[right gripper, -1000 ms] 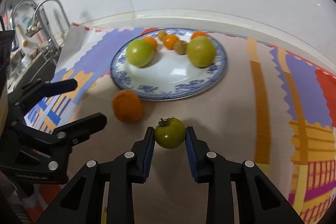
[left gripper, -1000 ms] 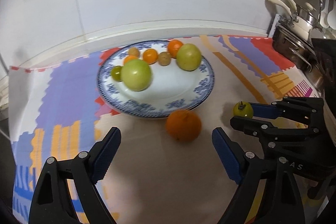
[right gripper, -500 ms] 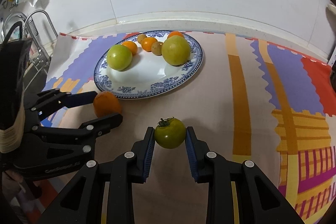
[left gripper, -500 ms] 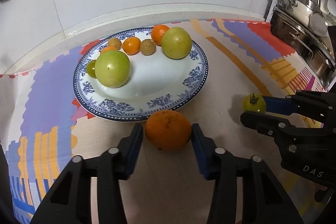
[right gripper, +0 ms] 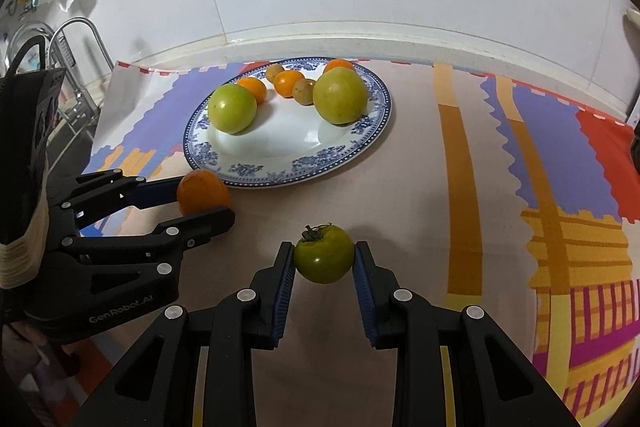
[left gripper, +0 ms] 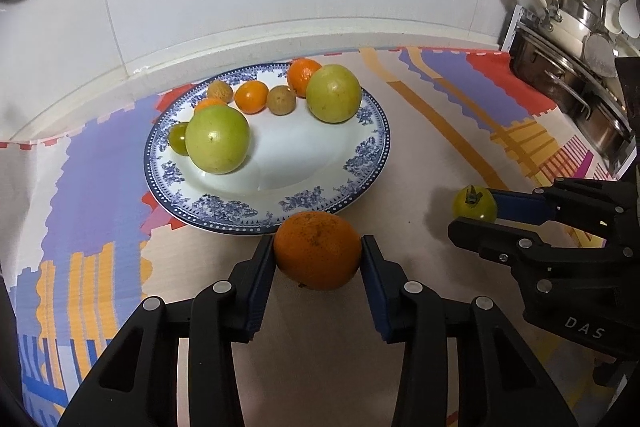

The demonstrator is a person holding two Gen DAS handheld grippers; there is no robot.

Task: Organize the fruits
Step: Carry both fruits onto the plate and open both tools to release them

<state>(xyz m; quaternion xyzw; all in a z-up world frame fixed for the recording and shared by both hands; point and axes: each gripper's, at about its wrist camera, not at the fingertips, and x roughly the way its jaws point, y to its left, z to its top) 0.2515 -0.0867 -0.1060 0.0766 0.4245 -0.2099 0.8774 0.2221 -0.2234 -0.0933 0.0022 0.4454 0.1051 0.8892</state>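
A large orange sits just in front of the blue-patterned plate, and my left gripper is shut on it, both pads pressing its sides. A small green tomato with a stem is held between the pads of my right gripper, which is shut on it, right of the orange. The plate holds two large green fruits, several small oranges, two brownish fruits and a small green one. The right wrist view shows the left gripper and the orange at left; the tomato shows in the left wrist view.
A colourful patterned mat covers the counter up to a white wall ledge. Steel pots stand at the right end. A sink rack is at the left end. A hand holds the left gripper.
My left gripper moved forward around the orange and its jaws closed from wide apart onto it. The right gripper kept its grip on the green tomato.
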